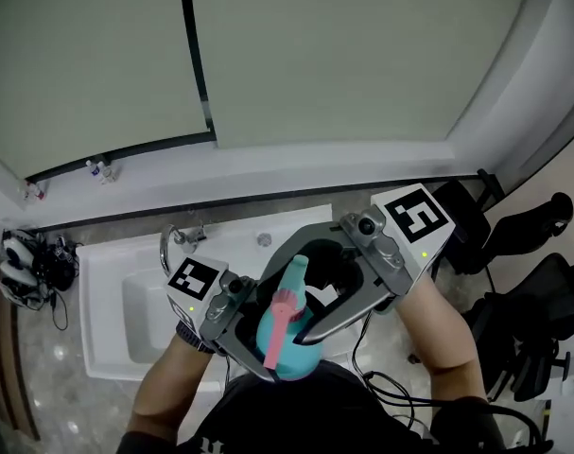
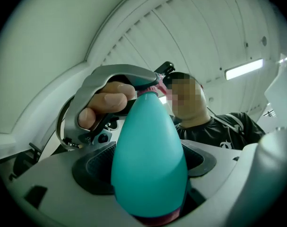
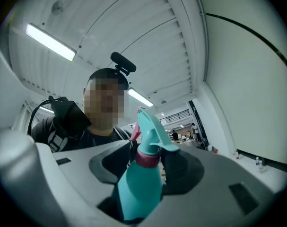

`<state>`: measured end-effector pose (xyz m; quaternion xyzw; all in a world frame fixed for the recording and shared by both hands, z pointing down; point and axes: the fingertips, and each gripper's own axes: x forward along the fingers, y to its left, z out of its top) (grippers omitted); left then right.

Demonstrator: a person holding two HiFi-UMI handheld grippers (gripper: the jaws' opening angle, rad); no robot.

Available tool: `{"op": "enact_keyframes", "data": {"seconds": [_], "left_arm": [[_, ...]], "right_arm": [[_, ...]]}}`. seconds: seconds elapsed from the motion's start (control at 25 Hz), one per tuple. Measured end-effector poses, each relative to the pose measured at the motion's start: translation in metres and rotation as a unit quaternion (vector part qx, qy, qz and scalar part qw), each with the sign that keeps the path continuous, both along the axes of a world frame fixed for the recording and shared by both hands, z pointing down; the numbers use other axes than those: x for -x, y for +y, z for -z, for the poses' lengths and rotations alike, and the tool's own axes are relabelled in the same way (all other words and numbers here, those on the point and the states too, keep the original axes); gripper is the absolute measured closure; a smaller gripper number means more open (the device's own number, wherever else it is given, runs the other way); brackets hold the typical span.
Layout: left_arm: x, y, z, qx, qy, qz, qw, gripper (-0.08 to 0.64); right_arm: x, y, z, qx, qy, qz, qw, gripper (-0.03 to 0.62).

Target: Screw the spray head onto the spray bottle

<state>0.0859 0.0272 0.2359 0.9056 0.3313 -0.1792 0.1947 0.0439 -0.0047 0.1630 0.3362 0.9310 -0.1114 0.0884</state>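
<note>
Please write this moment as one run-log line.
left gripper: holds spray bottle | right gripper: jaws open around spray head

The spray bottle (image 1: 304, 357) is teal all over, plain and without print. Its spray head (image 1: 293, 278) is the same teal, with a pink trigger (image 1: 279, 334) and a darker pink collar (image 3: 147, 158). The left gripper (image 2: 149, 174) and the right gripper (image 3: 148, 163) have pale grey shells with matt black pads (image 2: 93, 167). Each carries a white cube (image 1: 194, 277) printed with black square markers. The sink (image 1: 107, 291) is white. The wall (image 1: 362, 55) is a pale grey-green, crossed by a thin black strip (image 1: 194, 45). The floor (image 1: 31, 386) is glossy, mottled beige. The chairs (image 1: 542, 301) are black, as is the person's shirt (image 2: 228, 126).
</note>
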Motion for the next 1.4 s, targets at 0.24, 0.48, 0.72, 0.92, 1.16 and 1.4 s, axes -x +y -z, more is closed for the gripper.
{"op": "enact_keyframes", "data": {"seconds": [0.24,0.48,0.72,0.92,1.16,1.4], "left_arm": [[-0.002,0.0,-0.007,0.005,-0.018,0.005,0.9998,0.156],[-0.011,-0.013,-0.021,-0.05,-0.1,0.095,0.9893,0.156],[-0.006,-0.059,-0.038,-0.089,-0.18,0.259,0.9448,0.156],[-0.004,-0.077,-0.056,-0.137,-0.251,0.38,0.8798,0.156],[-0.006,-0.078,-0.064,-0.148,-0.266,0.364,0.8806,0.156],[-0.005,-0.056,-0.055,-0.127,-0.214,0.255,0.9344,0.156]], "right_arm": [[0.001,-0.001,-0.006,0.014,0.015,-0.007,1.0,0.43],[-0.007,-0.01,-0.013,-0.009,0.053,-0.078,0.995,0.434],[-0.01,-0.055,-0.033,0.04,0.135,-0.272,0.952,0.434],[-0.016,-0.063,-0.051,0.055,0.16,-0.378,0.91,0.434],[-0.017,-0.059,-0.058,0.006,0.162,-0.348,0.923,0.445],[-0.012,-0.039,-0.045,-0.045,0.084,-0.211,0.973,0.445]]}}
